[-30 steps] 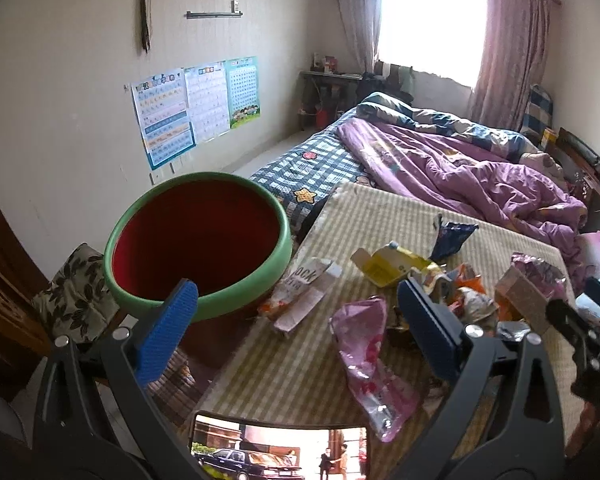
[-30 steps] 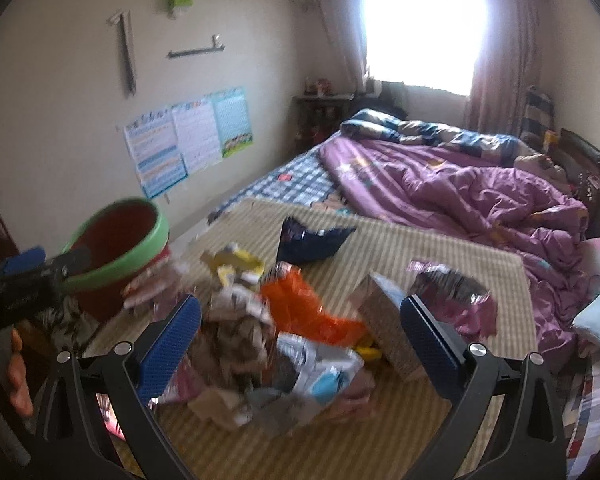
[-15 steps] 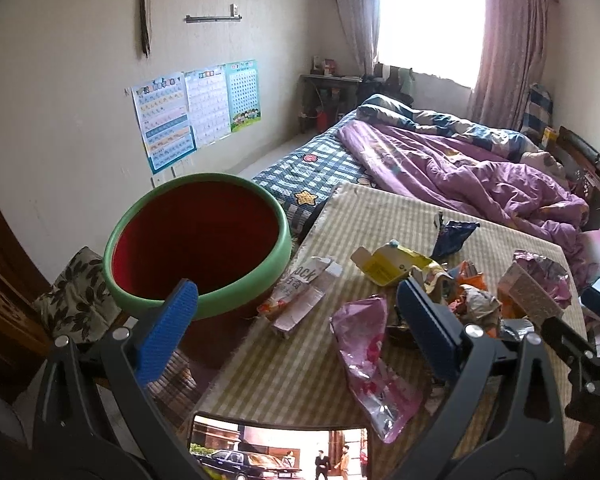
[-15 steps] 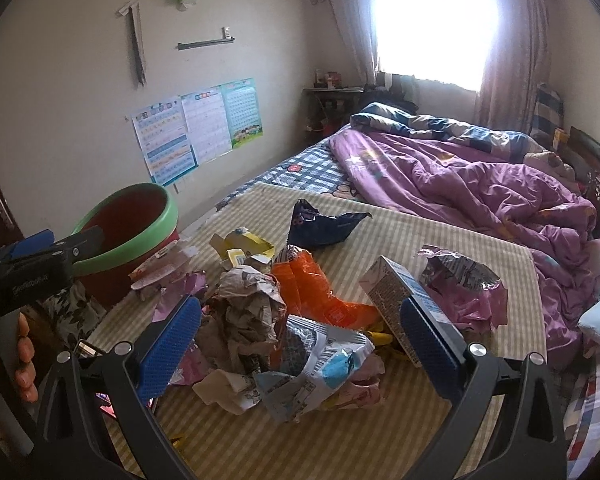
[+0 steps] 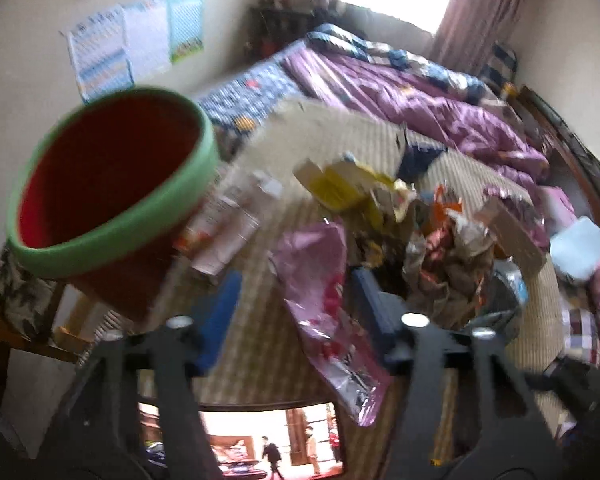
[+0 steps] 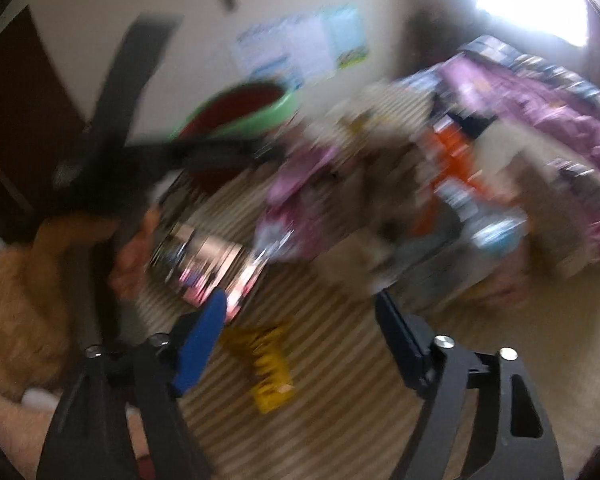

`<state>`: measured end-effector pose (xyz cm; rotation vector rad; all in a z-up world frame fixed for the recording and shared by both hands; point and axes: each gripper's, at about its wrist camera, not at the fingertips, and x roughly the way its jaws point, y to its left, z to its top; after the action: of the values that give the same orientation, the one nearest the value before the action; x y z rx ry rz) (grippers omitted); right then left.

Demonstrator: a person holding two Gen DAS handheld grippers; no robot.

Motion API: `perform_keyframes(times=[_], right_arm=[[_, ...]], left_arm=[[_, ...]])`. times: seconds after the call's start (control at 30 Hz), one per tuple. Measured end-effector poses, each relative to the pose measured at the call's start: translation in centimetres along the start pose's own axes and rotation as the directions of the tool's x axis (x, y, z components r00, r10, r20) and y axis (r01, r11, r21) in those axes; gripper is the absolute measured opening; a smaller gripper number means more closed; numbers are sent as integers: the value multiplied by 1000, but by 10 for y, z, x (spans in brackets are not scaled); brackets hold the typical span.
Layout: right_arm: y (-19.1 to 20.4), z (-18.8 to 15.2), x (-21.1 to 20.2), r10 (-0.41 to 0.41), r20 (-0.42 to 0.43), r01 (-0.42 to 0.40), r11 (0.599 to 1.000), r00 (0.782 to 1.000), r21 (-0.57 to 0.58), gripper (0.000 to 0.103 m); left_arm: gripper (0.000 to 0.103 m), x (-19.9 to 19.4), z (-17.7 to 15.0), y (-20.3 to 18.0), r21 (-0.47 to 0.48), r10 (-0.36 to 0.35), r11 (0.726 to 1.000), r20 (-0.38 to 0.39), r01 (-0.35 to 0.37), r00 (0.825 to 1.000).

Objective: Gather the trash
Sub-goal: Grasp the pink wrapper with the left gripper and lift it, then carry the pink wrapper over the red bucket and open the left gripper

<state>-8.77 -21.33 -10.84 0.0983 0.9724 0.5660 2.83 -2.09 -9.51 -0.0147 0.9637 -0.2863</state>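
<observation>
Lying heaped on the striped mat (image 5: 268, 360) beside the red bin (image 5: 104, 184), the trash pile (image 5: 440, 248) sits ahead of the left gripper (image 5: 296, 312) and right gripper (image 6: 300, 328), both with jaws spread, empty.

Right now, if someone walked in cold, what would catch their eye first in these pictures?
Probably the red bin with a green rim, looming at the left of the left wrist view. Next, the heap of wrappers on the striped mat, with a pink wrapper lying between the open left gripper's fingers. Behind, a purple quilt covers the bed.
</observation>
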Motion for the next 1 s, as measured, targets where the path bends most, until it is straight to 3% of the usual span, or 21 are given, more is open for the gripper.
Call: perform_keyframes(times=[0.07,0.13,0.2,0.3,0.33,0.47,0.5,0.7,0.83,1.0], right_arm=[[10,-6,11,48,-57,-50,999,997,-22,61],[14,-11,19,55,-83,-58,998,995,-30,53],[13,-14,26,56,-105,-57,998,993,-14,29],[4,-17,26,79,-105,-76,996,991,37,10],[2,-17,24,81,-94,-76,996,992,49,8],[-6,-12,4,60,-22,-58,996,998,72,7],[-7,-9,-2,52,5,-53,996,999,77,7],[-6,15,-22,21,121,-31,996,992,86,7],[-1,37,-26,-4,182,-18,993,983,120,7],[8,77,-17,4,239,-46,984,971,172,7]], left_arm=[[45,12,0,-5,19,-17,1000,-38,18,999],[36,22,-1,-11,47,-8,999,-64,11,998],[33,28,0,-12,50,0,999,-74,3,997],[28,31,3,-11,39,-12,999,-78,15,997],[27,31,4,-10,39,-12,999,-80,15,997],[19,26,5,-4,15,-34,999,-70,35,997],[11,24,6,-3,5,-38,999,-63,39,997],[9,-20,18,12,-37,-52,998,45,54,998],[9,-55,35,36,-50,-24,998,149,32,989],[9,-81,59,94,-89,67,995,241,-47,968]])
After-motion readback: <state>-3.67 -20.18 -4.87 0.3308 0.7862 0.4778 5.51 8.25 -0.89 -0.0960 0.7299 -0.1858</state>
